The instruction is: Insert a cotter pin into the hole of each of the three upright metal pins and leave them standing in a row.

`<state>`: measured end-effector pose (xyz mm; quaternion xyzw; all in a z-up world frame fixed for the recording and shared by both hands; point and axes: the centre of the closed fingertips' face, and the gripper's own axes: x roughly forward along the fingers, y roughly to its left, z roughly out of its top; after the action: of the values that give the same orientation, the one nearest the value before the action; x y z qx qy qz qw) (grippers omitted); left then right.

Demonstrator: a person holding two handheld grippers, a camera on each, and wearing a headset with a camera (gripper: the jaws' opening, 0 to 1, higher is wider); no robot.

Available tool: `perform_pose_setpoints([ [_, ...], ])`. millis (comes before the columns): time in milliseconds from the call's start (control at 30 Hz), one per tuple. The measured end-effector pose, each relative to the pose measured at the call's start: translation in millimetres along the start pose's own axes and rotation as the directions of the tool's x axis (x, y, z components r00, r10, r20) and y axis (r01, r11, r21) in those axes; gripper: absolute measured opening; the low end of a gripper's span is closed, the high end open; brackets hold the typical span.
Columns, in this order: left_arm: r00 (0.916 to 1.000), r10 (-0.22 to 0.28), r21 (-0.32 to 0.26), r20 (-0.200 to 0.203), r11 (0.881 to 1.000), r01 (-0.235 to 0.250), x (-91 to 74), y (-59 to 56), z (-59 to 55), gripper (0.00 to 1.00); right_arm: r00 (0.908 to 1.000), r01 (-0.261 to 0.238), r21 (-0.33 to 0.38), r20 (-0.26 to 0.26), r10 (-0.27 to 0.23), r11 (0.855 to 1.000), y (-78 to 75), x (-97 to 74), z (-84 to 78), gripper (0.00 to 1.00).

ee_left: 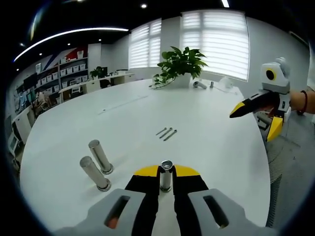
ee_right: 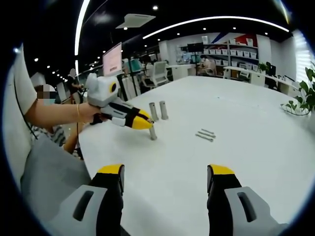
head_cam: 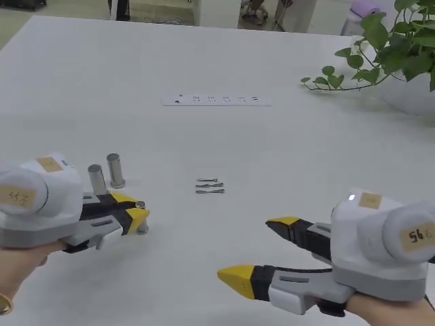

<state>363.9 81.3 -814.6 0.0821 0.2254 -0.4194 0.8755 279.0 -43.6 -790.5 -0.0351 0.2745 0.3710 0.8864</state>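
Observation:
My left gripper (head_cam: pixel 138 214) (ee_left: pixel 166 172) is shut on an upright metal pin (ee_left: pixel 166 175) (head_cam: pixel 141 216) (ee_right: pixel 152 132) that stands on the white table (head_cam: pixel 224 61). Two more metal pins (head_cam: pixel 106 174) (ee_left: pixel 96 164) (ee_right: pixel 158 110) stand side by side just beyond it. Three cotter pins (head_cam: pixel 210 185) (ee_left: pixel 167 133) (ee_right: pixel 205 134) lie flat in a small group at the table's middle. My right gripper (head_cam: pixel 259 250) (ee_right: pixel 165 173) hovers open near the front right, with nothing between its jaws.
A white power strip (head_cam: pixel 216 100) lies further back at the middle. A potted plant (head_cam: pixel 391 47) (ee_left: pixel 180 63) stands at the far right corner. A person sits at the table's edge in the right gripper view.

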Motion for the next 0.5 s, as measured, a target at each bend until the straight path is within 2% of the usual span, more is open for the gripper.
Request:
perform_pose_setpoints([
  [167,0.9999,0.012,0.001,-0.005,1.0,-0.012,1.7,1.8,-1.1,0.15,1.0,0.003,0.002,0.002,-0.003,1.0,-0.3,-0.5,0.3,0.7],
  [500,1.0,0.009,0.007,-0.001,1.0,-0.009,-1.3,-0.2,1.2,0.21,0.9999,0.004,0.026,0.017,-0.005,1.0,-7.6,-3.5,4.6,0.67],
])
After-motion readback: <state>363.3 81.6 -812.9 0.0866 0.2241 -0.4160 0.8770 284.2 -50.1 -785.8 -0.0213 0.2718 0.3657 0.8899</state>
